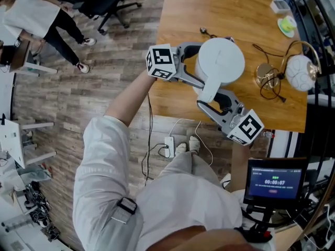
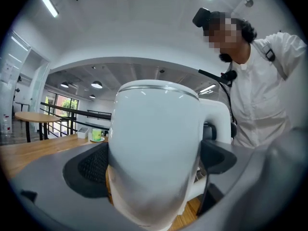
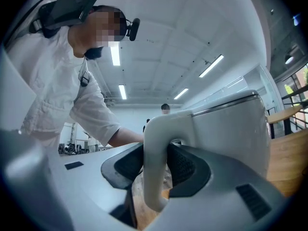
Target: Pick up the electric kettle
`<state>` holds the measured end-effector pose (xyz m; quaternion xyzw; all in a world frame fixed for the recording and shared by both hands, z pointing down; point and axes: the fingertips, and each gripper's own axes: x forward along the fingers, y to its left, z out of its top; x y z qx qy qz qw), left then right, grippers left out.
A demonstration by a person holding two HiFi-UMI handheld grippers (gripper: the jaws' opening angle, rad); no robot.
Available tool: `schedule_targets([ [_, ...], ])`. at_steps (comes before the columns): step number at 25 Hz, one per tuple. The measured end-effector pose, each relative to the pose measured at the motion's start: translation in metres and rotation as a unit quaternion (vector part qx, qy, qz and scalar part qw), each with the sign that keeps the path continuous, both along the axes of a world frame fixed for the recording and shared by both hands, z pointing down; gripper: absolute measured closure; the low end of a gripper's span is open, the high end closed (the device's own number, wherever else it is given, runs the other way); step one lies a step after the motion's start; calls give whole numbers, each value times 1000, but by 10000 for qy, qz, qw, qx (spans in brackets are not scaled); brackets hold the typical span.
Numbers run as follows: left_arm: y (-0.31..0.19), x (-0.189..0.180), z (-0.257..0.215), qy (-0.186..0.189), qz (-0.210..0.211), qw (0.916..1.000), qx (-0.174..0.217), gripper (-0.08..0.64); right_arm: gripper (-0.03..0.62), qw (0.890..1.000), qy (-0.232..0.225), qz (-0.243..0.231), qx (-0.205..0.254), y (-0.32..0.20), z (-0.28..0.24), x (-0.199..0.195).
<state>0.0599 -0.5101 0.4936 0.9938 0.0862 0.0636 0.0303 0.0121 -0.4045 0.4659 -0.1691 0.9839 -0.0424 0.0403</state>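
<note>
A white electric kettle (image 1: 222, 59) stands at the front part of the wooden table (image 1: 178, 14), its handle (image 1: 209, 90) pointing toward me. My left gripper (image 1: 194, 64) is shut on the kettle body (image 2: 154, 143), with a dark pad (image 2: 91, 167) pressed against each side. My right gripper (image 1: 215, 99) is shut on the curved white handle (image 3: 155, 162), which fills the gap between its pads (image 3: 185, 170). The kettle body (image 3: 231, 134) rises just to the right of the handle in the right gripper view. Whether the kettle's bottom is off the table cannot be told.
On the table's right side are a gold stand with a white globe (image 1: 301, 72), a gold round base with dark cable (image 1: 267, 76), a green cup on a saucer (image 1: 286, 26) and a small white box (image 1: 280, 5). A power strip (image 1: 169, 146) lies on the floor. Another person (image 1: 36, 14) stands far left.
</note>
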Motion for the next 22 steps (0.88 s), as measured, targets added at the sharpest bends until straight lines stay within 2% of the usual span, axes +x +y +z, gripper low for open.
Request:
schedule_targets([
  [3, 7, 0, -41, -11, -81, 9999, 108, -21, 454, 9998, -68, -80, 154, 9, -38, 2],
  [9, 24, -11, -119, 71, -341, 9987, 381, -21, 454, 9978, 126, -333, 552, 29, -109, -4],
  [13, 56, -18, -168, 166, -501, 9970, 571, -20, 454, 9961, 102, -445, 762, 62, -153, -7],
  [18, 69, -23, -186, 181, -581, 9961, 642, -21, 451, 9944, 183, -516, 902, 76, -168, -9],
  [22, 67, -22, -184, 226, -654, 9960, 573, -20, 449, 9948, 197, -565, 826, 75, -165, -7],
])
